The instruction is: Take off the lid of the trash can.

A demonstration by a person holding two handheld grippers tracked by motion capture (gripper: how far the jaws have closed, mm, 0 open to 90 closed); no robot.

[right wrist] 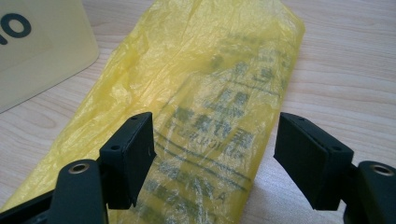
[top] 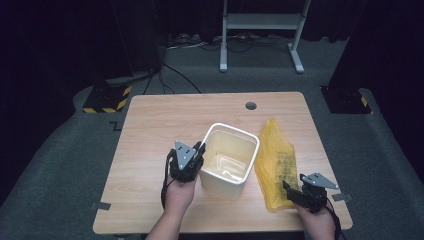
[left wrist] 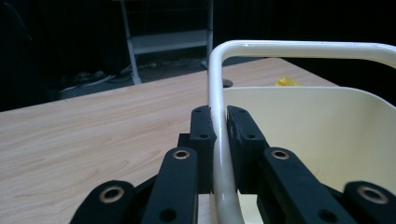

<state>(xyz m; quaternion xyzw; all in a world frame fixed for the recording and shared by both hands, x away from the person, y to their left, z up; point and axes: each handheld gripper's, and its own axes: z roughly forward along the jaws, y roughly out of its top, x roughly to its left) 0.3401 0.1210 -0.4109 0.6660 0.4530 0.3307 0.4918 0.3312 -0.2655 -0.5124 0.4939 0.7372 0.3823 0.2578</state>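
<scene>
On the table (top: 150,120), at the centre of the high view: a bin and a bag lie side by side.

Bin: a cream bin (top: 228,159) stands upright and open-topped just below the centre of the high view; in the left gripper view its rim (left wrist: 299,45) arches across the upper right and its pale inside fills the right half.

Bag: a flat yellow bag (top: 275,162) with dark print lies on the wood just right of the bin, running from mid-frame down toward the lower right; whether it touches the bin I cannot tell.

Left gripper: the left gripper (top: 192,159) sits at the bin's left wall, lower centre-left of the high view, the left hand (top: 178,195) below it.

Left jaws: narrow, pressed on the bin's wall, one pad outside and one inside, as the left gripper view (left wrist: 219,135) shows at its lower centre.

Right gripper: the right gripper (top: 289,189) is at the lower right of the high view, at the near end of the bag.

Right jaws: wide apart, with the bag's printed end between them; the pads do not press on it in the right gripper view (right wrist: 212,158).

Bag in the right gripper view: it (right wrist: 196,93) slants from the lower left to the upper right of the frame, with the bin's corner (right wrist: 42,51) at the upper left.

Table hole: a round hole (top: 251,106) lies in the table's top right part.
</scene>
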